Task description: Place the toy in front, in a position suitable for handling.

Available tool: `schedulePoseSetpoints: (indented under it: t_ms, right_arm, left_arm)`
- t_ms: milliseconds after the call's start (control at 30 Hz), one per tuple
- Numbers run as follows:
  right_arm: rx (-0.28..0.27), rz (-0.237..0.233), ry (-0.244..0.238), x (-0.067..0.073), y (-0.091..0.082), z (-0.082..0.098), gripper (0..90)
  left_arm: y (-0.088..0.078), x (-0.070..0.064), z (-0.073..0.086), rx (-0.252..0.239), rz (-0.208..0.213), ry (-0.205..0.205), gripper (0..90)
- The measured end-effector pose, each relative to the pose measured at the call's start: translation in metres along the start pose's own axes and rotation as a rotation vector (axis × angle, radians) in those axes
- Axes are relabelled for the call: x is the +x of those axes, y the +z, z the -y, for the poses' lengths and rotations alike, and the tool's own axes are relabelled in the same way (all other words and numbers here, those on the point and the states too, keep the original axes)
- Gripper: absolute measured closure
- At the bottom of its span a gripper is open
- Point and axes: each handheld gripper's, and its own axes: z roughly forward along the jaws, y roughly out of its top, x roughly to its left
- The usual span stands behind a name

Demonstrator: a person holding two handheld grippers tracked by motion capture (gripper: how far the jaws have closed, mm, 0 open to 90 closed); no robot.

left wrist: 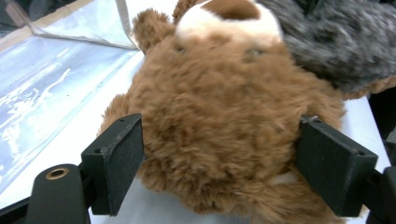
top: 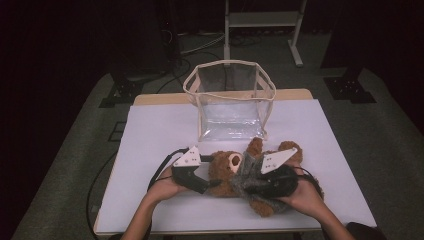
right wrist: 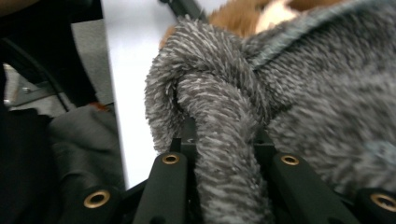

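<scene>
Teddy bear (top: 227,175) head clamped in left gripper (left wrist: 219,163) jaws; grey fleece garment (right wrist: 280,93) pinched by right gripper (right wrist: 229,158); still on bench (top: 160,130) at lower centre, clear bag (top: 230,100) not yet loaded.

A dim lab or studio: white-covered table (top: 165,125), floor cables (top: 200,44), metal stand legs (top: 296,37).

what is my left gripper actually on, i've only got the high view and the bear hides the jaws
Observer: The left gripper has its jaws either side of the teddy bear's head, pads pressed into the fur.
Operator: and the right one
Observer: The right gripper is shut on a fold of the grey fleece jacket the bear wears.
Operator: is the bag close
Observer: The clear bag lies just beyond the bear's ear in the left gripper view.
</scene>
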Motion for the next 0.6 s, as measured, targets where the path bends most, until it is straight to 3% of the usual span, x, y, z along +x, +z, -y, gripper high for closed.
schedulePoseSetpoints:
  t_ms: [133,300,367,433,500,600]
  right_arm:
    - [-0.023,0.012,0.019,0.005,-0.016,0.008,74.1]
    - [-0.101,0.06,0.006,-0.003,-0.03,-0.014,74.2]
    - [-0.132,0.073,-0.001,-0.011,-0.029,-0.029,74.2]
    - [-0.13,0.085,-0.004,-0.019,-0.021,-0.036,74.2]
    - [-0.09,0.09,0.002,-0.024,-0.01,-0.033,74.0]
    - [-0.081,0.051,0.036,-0.026,-0.005,-0.018,73.8]
  left_arm:
    - [0.002,0.0,0.0,-0.001,0.005,-0.011,18.5]
    - [0.005,-0.003,0.0,0.01,0.015,-0.001,18.5]
    - [0.005,-0.004,0.0,0.009,0.017,-0.001,18.4]
    - [0.004,-0.003,0.001,0.006,0.017,-0.006,18.4]
    - [0.004,-0.002,0.002,0.006,0.007,-0.007,17.0]
    - [0.002,0.0,0.003,0.01,-0.001,-0.013,14.9]
